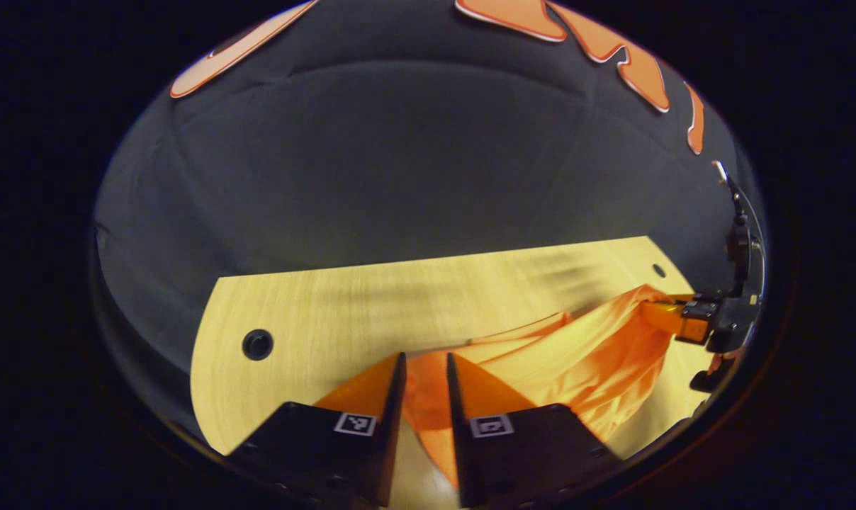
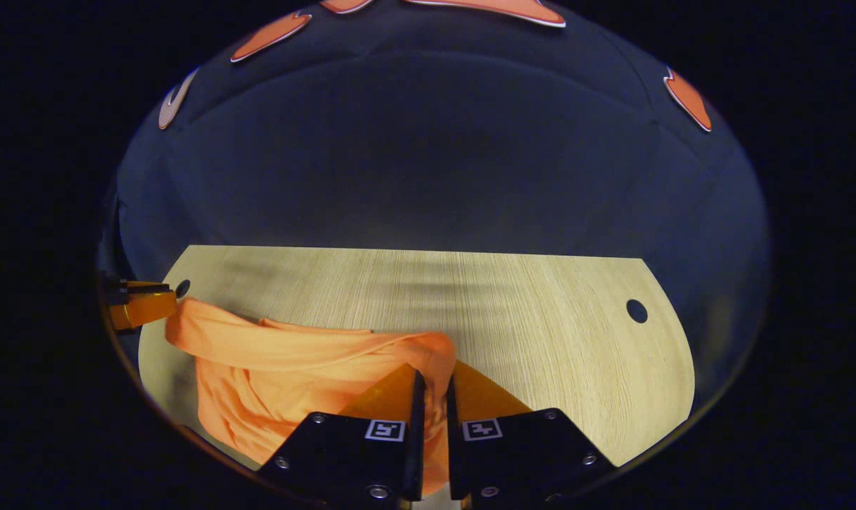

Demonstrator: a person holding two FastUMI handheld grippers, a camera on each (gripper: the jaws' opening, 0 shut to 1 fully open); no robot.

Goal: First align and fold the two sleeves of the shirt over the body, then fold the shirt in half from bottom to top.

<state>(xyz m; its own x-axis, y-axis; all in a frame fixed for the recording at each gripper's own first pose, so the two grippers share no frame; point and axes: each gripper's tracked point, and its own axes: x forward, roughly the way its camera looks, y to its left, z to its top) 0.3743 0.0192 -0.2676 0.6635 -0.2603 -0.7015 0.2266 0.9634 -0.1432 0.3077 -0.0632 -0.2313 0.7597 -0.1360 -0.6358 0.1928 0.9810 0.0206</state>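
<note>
Here: one shirt, two grippers; left gripper and right gripper each clamped on it, above table.

Shirt hangs bunched above the wooden table, stretched between the two grippers. Left gripper pinches one edge; right gripper pinches the other. Booth wall stands behind the table.
</note>
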